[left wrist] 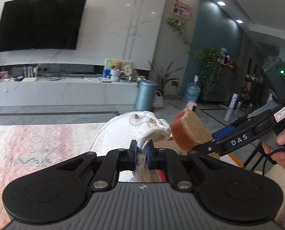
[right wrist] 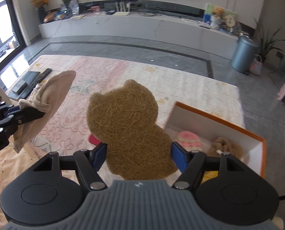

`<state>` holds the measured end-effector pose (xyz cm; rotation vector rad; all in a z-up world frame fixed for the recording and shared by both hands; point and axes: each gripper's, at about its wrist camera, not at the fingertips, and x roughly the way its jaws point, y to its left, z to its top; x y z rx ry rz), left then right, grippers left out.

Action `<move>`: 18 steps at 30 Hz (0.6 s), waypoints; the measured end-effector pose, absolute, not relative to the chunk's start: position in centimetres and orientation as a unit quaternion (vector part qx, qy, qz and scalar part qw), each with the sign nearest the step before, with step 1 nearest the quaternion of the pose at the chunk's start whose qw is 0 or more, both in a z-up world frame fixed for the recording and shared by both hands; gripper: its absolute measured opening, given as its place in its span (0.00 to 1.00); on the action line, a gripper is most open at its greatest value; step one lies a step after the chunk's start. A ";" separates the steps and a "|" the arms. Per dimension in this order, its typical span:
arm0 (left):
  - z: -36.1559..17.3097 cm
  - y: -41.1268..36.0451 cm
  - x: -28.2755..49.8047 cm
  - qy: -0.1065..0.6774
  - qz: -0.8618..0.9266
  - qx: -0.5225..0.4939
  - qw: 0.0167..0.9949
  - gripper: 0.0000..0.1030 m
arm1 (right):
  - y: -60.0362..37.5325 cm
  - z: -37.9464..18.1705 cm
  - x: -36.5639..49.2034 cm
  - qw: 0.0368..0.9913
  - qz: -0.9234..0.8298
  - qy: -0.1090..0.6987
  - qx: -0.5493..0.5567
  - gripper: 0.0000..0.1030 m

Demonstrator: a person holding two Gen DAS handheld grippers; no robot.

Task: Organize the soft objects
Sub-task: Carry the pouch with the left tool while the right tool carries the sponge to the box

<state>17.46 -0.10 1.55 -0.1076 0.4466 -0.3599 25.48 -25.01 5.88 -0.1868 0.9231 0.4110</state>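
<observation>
My left gripper (left wrist: 141, 156) is shut on a beige cloth pouch (left wrist: 123, 132), held up in the air; it also shows in the right wrist view (right wrist: 44, 103), with the left gripper (right wrist: 33, 113) at the left edge. My right gripper (right wrist: 138, 156) is shut on a bear-shaped sponge (right wrist: 127, 126), tan fibre on top, orange-brown underneath. In the left wrist view the sponge (left wrist: 190, 132) sits right beside the pouch, held by the right gripper (left wrist: 205, 145).
An orange-rimmed white box (right wrist: 219, 122) at lower right holds a pink soft item (right wrist: 189, 140) and a tan fluffy item (right wrist: 226, 147). A pink patterned rug (right wrist: 123, 76) lies below. A remote (right wrist: 40, 78) lies left. A grey bin (right wrist: 243, 55) stands by the TV bench.
</observation>
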 end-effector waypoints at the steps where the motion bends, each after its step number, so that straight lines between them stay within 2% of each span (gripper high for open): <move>1: 1.7 -1.0 17.7 0.219 -0.186 -0.048 0.957 0.10 | -25.8 5.9 25.4 0.872 0.191 0.441 -0.088 0.68; 18: 0.9 -14.5 24.3 0.251 -0.302 0.009 0.920 0.10 | -37.2 1.8 27.7 0.865 0.090 0.489 -0.058 0.68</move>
